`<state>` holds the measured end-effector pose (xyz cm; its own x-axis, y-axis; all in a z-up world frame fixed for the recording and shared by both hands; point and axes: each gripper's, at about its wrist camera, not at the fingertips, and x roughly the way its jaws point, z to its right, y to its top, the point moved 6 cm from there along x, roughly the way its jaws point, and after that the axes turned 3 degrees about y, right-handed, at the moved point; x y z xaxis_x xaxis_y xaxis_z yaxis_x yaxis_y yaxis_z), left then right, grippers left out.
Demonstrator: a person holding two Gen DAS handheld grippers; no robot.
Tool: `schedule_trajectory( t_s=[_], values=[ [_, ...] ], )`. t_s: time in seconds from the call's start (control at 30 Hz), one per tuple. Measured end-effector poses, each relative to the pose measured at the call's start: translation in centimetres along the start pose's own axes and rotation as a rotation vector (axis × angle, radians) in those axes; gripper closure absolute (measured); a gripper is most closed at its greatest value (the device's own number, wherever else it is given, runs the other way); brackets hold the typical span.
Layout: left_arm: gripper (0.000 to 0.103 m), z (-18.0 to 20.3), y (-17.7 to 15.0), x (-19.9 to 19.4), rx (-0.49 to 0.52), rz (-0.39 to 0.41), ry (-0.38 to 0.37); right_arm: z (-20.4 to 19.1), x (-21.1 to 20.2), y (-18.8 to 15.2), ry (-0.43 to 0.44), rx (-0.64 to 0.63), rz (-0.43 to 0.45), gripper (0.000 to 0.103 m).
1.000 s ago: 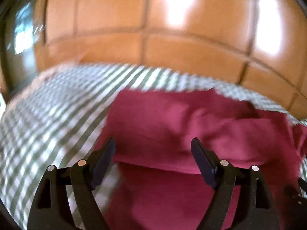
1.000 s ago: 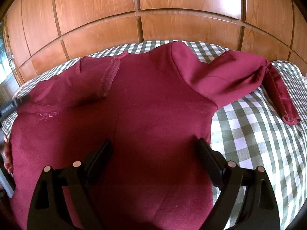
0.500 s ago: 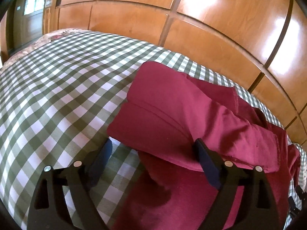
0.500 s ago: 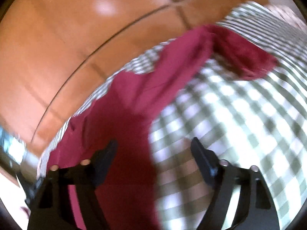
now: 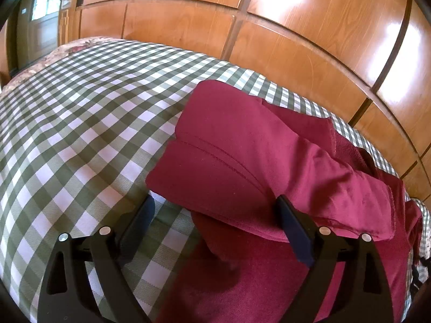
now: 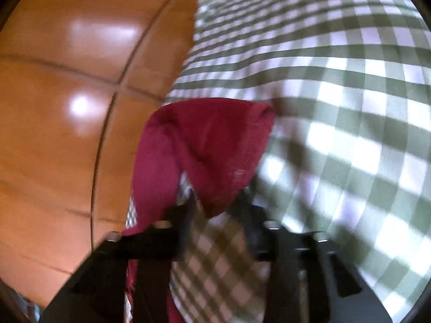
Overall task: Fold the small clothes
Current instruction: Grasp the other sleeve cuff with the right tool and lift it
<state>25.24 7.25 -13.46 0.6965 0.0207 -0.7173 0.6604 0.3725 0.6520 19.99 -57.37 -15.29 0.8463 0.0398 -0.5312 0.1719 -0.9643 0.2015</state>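
- The dark red garment [image 5: 269, 167] lies on the green-checked bed cover [image 5: 80, 123], with one sleeve folded across its body.
- The left hand-held gripper [image 5: 215, 223] is wide open at the garment's near folded edge and holds nothing.
- The right hand-held gripper [image 6: 218, 204] is closed on the other sleeve [image 6: 210, 145]; this view is blurred.
- Wooden panels [image 5: 296, 27] stand behind the bed.

My left gripper [image 5: 215, 228] hangs wide open over the maroon garment [image 5: 269, 167] — one sleeve folded across its body — on the green-checked bed [image 5: 80, 113], wooden panels [image 5: 296, 40] behind.
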Motion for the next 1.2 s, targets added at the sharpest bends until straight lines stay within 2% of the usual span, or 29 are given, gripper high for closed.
schedule_trajectory(
  t_s=[0.1, 0.2, 0.37, 0.4, 0.43, 0.47, 0.5, 0.57, 0.6, 0.63, 0.77, 0.83, 0.97, 1.0, 1.07, 1.1, 1.13, 1.2],
  values=[
    [0.013, 0.0, 0.0, 0.1, -0.001, -0.002, -0.001, 0.2, -0.3, 1.9, -0.009, 0.004, -0.006, 0.094],
    [0.013, 0.0, 0.0, 0.1, 0.001, -0.003, 0.002, 0.6, -3.6, 5.8, -0.046, -0.038, 0.091, 0.095],
    [0.012, 0.0, -0.1, 0.1, 0.000, -0.002, 0.001, 1.5, -8.1, 12.7, -0.226, -0.120, 0.282, 0.096],
    [0.012, 0.0, -0.1, 0.1, 0.000, -0.001, 0.001, 2.0, -8.5, 13.3, -0.266, -0.120, 0.300, 0.092],
    [0.012, 0.0, -0.1, 0.2, 0.000, -0.001, 0.000, 3.0, -9.1, 13.8, -0.325, -0.106, 0.322, 0.067],
    [0.012, 0.0, -0.1, 0.2, 0.001, -0.002, 0.001, 3.6, -9.3, 13.8, -0.341, -0.087, 0.327, 0.044],
    [0.012, 0.0, -0.1, 0.2, 0.001, -0.002, -0.001, 4.2, -9.6, 13.5, -0.321, -0.054, 0.332, 0.023],
    [0.012, 0.0, -0.1, 0.2, 0.002, -0.004, -0.001, 4.9, -9.6, 11.8, -0.220, -0.021, 0.312, 0.024],
    [0.012, 0.0, -0.1, 0.2, 0.004, -0.004, -0.001, 4.6, -8.8, 10.7, -0.193, -0.028, 0.273, 0.031],
    [0.012, 0.0, -0.1, 0.2, 0.004, -0.004, 0.000, 4.0, -7.6, 10.0, -0.160, -0.048, 0.228, 0.037],
    [0.011, 0.0, -0.1, 0.2, 0.004, -0.005, 0.001, 1.5, -5.3, 6.3, -0.059, -0.141, 0.124, 0.045],
    [0.011, 0.0, -0.1, 0.2, 0.002, -0.004, -0.001, 0.7, -3.6, 6.0, 0.002, -0.089, 0.098, 0.049],
    [0.011, 0.0, -0.1, 0.2, 0.003, -0.001, -0.002, 1.1, -1.3, 7.3, 0.039, 0.074, 0.110, 0.052],
    [0.011, 0.0, -0.1, 0.2, 0.003, -0.002, -0.003, 1.3, -0.9, 8.1, 0.032, 0.104, 0.121, 0.056],
    [0.011, 0.0, -0.1, 0.3, 0.003, -0.003, -0.003, 2.3, -0.5, 9.6, 0.008, 0.195, 0.152, 0.073],
    [0.011, 0.0, -0.1, 0.3, 0.004, -0.003, -0.005, 3.3, -0.5, 10.7, -0.008, 0.229, 0.158, 0.092],
    [0.011, 0.0, -0.1, 0.3, 0.004, -0.003, -0.005, 4.3, -0.5, 11.4, -0.030, 0.251, 0.158, 0.098],
    [0.011, 0.0, -0.1, 0.4, 0.002, -0.004, -0.009, 5.0, -0.7, 12.3, -0.029, 0.266, 0.158, 0.097]
  ],
)
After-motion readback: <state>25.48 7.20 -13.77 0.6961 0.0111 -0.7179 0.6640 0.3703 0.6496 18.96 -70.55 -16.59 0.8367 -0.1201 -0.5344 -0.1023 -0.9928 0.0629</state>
